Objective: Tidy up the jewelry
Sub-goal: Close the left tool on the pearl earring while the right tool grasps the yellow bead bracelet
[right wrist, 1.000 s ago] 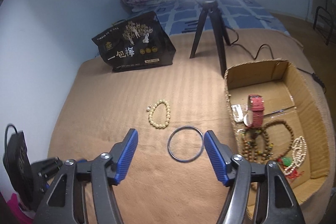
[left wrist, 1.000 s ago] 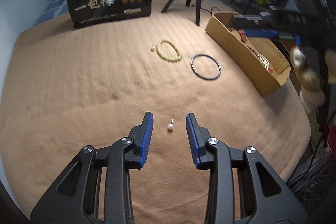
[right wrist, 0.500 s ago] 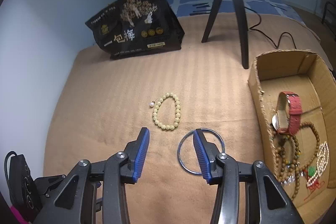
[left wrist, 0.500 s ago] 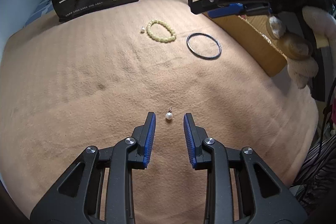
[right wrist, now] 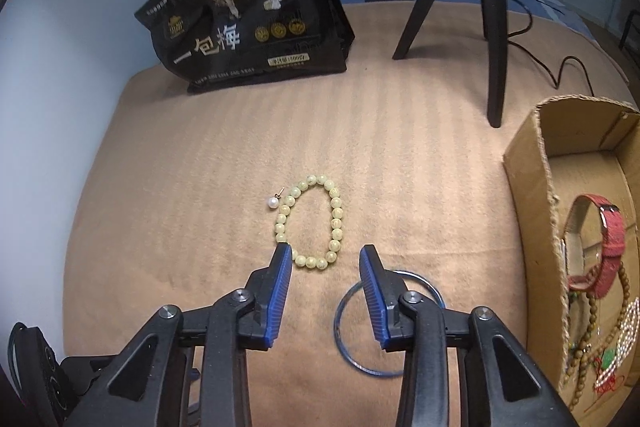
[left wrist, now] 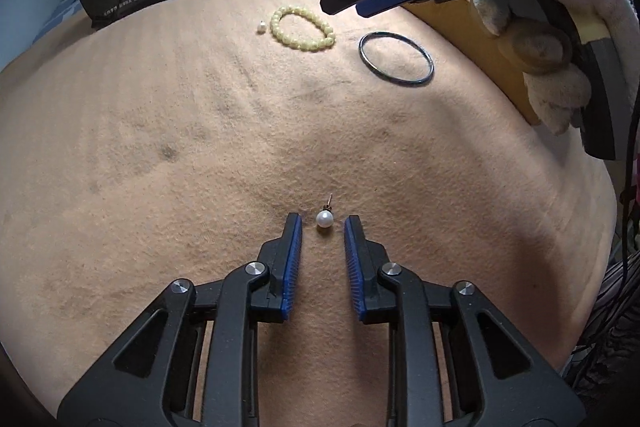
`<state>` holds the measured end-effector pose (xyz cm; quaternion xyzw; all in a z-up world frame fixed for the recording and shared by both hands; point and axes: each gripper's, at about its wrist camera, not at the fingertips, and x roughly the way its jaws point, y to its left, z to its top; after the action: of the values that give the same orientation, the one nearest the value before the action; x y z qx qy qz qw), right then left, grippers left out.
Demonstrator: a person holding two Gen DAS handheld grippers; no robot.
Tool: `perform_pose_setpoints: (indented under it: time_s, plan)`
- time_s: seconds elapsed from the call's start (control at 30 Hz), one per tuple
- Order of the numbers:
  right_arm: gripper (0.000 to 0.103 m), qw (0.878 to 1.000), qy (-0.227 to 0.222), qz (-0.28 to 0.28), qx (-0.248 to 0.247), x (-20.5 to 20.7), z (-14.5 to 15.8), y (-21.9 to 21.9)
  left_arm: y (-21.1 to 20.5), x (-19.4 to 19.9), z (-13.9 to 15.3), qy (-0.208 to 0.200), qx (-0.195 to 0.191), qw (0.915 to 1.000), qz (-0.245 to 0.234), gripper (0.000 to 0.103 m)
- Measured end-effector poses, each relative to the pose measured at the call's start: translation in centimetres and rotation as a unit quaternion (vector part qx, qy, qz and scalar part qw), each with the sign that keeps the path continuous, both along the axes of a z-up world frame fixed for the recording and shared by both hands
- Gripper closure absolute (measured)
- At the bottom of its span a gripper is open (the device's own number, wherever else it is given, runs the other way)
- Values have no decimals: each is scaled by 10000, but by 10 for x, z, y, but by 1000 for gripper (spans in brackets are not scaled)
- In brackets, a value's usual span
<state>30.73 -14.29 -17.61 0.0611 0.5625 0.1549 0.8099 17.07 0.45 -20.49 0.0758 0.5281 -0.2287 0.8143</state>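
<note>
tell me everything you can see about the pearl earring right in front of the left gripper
The pearl earring is a small round glossy white bead with a thin gold-coloured post sticking out of its far side. It lies alone on the tan blanket, just ahead of the left gripper, level with the blue fingertips. Neither pad touches it yet.

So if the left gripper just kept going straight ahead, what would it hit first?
Probably the pearl earring. It lies on the blanket just past the tips of the left gripper, centred in the gap. The jaws have just been closing, not yet touching it.
</note>
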Motion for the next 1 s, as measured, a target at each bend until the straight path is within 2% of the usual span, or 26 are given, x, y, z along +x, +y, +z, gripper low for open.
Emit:
perform_pose_setpoints:
  time_s: [0.37, 0.6, 0.73, 1.0]
  plan:
    - [75, 9996, 47, -6, -269, 19, -21, 10, 3, 6, -3, -45, -116, 9999, 88, 96]
    - [80, 9980, -20, 177, -610, 25, -31, 23, 4, 7, -2, -58, -154, 9998, 123, 96]
    - [95, 9971, -73, 247, -714, 26, -34, 30, 4, 7, -1, -27, -203, 9996, 172, 96]
    - [98, 9975, -184, 210, -655, 19, -32, 31, 6, 9, 1, 9, -255, 9994, 244, 96]
